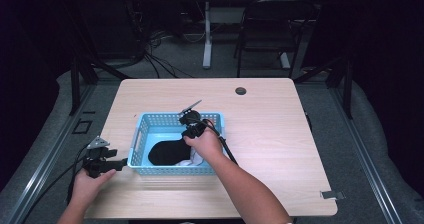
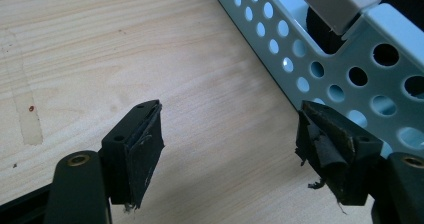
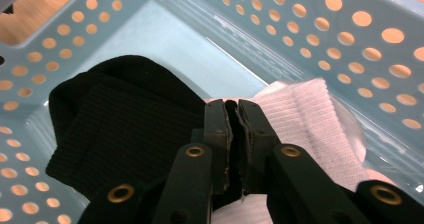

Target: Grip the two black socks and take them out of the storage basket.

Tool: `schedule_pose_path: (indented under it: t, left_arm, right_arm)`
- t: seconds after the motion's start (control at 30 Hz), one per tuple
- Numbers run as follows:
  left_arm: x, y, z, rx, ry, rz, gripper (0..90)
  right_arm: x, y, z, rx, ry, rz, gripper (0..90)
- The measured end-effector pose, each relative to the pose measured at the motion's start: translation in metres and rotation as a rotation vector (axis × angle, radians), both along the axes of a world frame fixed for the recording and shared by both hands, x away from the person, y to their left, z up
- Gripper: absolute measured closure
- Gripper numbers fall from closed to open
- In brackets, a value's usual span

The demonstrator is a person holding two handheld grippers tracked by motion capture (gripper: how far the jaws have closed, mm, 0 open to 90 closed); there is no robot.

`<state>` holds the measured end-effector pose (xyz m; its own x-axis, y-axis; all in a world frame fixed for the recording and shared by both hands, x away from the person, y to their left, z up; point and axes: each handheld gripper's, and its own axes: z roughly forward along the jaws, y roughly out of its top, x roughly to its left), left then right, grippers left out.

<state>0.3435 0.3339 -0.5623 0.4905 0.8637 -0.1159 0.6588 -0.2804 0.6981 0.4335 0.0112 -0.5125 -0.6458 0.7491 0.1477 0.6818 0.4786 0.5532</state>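
While both lie in one basket (image 1: 141, 134): one black sock (image 3: 115, 134), one white sock (image 3: 310, 124), right claw (image 3: 234, 109) clenched.

Bare bench (image 1: 280, 149) is lying open right of the basket (image 1: 135, 149); its perforated walls are hemming the socks (image 1: 167, 153); the left gripper (image 2: 227, 144) is sitting just beside the wall.

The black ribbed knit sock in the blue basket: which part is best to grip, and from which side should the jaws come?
Probably the black ribbed knit sock is best gripped at its raised folded edge beside the white ribbed sock, coming from above: the perforated blue plastic basket walls block the sides, and the fabric lies flat.
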Motion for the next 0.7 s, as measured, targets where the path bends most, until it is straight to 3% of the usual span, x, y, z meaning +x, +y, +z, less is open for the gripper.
schedule_pose_path:
  t: [0.4,0.47,0.53,0.7]
  left_arm:
    - [0.0,0.0,0.0,0.001,0.001,0.001,26.6]
    - [0.0,0.0,0.0,0.001,0.001,0.002,26.6]
    - [0.0,0.0,-0.001,0.002,0.0,0.002,26.6]
    - [0.0,0.0,0.0,0.003,0.001,0.002,26.6]
  right_arm:
    - [-0.007,0.0,0.01,0.05,-0.042,0.05,86.0]
    - [-0.013,0.001,0.017,0.08,-0.088,0.093,86.0]
    - [-0.017,0.002,0.022,0.057,-0.119,0.134,86.0]
    - [-0.025,0.003,0.037,0.086,-0.137,0.174,86.0]
